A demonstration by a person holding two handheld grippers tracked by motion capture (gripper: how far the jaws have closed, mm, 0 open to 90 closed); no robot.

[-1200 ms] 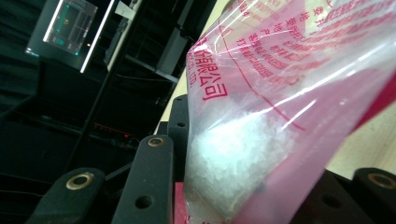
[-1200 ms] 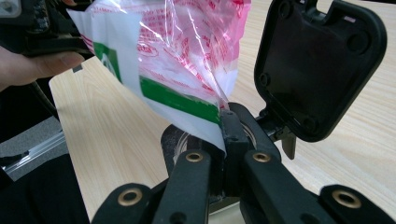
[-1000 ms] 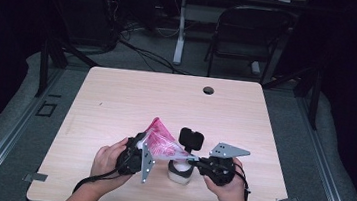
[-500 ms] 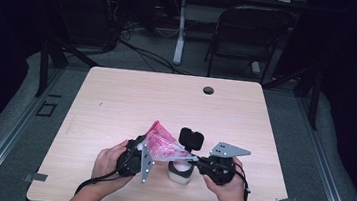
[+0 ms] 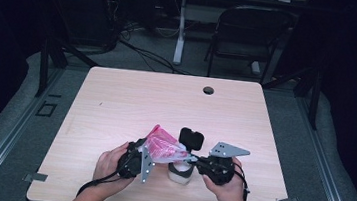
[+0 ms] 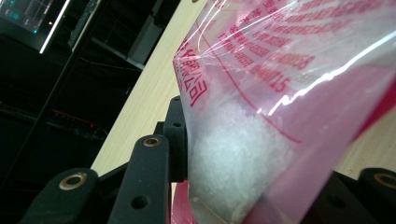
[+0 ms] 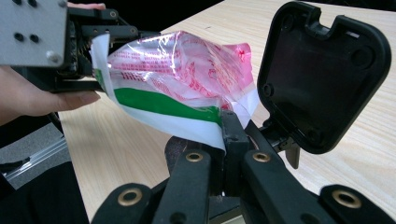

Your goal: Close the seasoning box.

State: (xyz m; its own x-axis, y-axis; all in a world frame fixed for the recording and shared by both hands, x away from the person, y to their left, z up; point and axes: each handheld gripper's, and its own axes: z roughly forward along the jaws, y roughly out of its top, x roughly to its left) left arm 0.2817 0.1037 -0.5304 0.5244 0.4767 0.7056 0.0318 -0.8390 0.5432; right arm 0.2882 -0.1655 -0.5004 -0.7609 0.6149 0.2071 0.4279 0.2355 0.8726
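Gripping one end of a clear plastic bag printed in pink and holding white granules [image 5: 163,146], the left gripper [image 5: 143,156] has the bag between its jaws, which have just been opening a little; in the left gripper view the bag [image 6: 280,107] bulges between them. The bag hangs just above the pale wooden worktop [image 5: 131,100], stretched between both grippers. The right gripper [image 5: 191,158] is clenched on the bag's white-and-green edge [image 7: 187,116], over a white container [image 5: 180,173] with a raised black hinged lid [image 5: 191,139].
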